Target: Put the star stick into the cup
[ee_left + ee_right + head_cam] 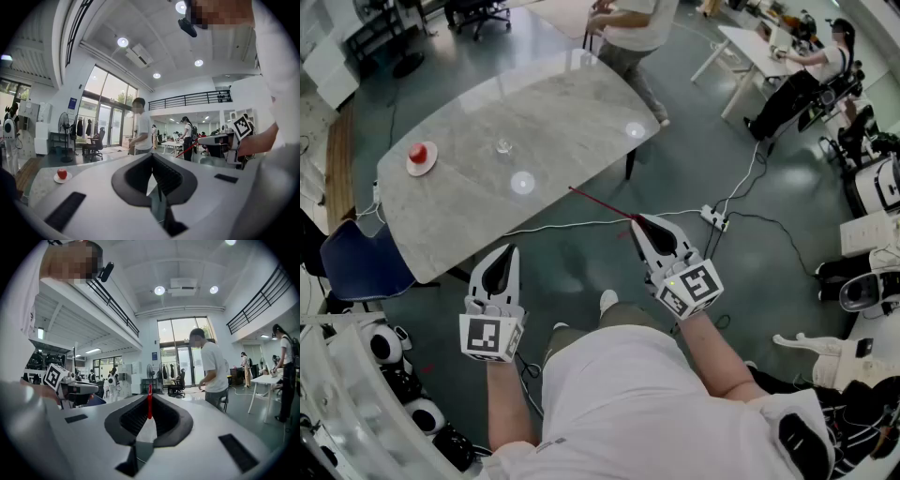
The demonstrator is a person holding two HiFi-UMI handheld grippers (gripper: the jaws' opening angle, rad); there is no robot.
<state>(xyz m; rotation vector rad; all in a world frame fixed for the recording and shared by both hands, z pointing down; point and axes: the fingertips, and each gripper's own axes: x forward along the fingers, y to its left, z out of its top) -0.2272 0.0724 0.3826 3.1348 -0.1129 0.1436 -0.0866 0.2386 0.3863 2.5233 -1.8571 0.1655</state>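
Jaws of the right gripper (636, 222) pinch the red star stick (600, 204), which slants out over the floor toward the near edge of the table (581, 103). Left gripper (510, 249) jaws are pressed together on nothing, off that same edge. The clear cup (503, 146) stands mid-table, with an apple (418, 152) near the left edge.

- Open-plan robotics lab and office, double height.
- Long grey marble-look table (562, 112), upper left of the head view.
- White rounded robot bodies (386, 347), lower left corner.
- White power strip (713, 218) with cables trailing over the grey floor, centre right.
- White desk (748, 47) with a seated person, upper right.
- Black-railed mezzanine (187, 99), centre right of the left gripper view.
- Tall glazed window wall (180, 350), centre of the right gripper view.
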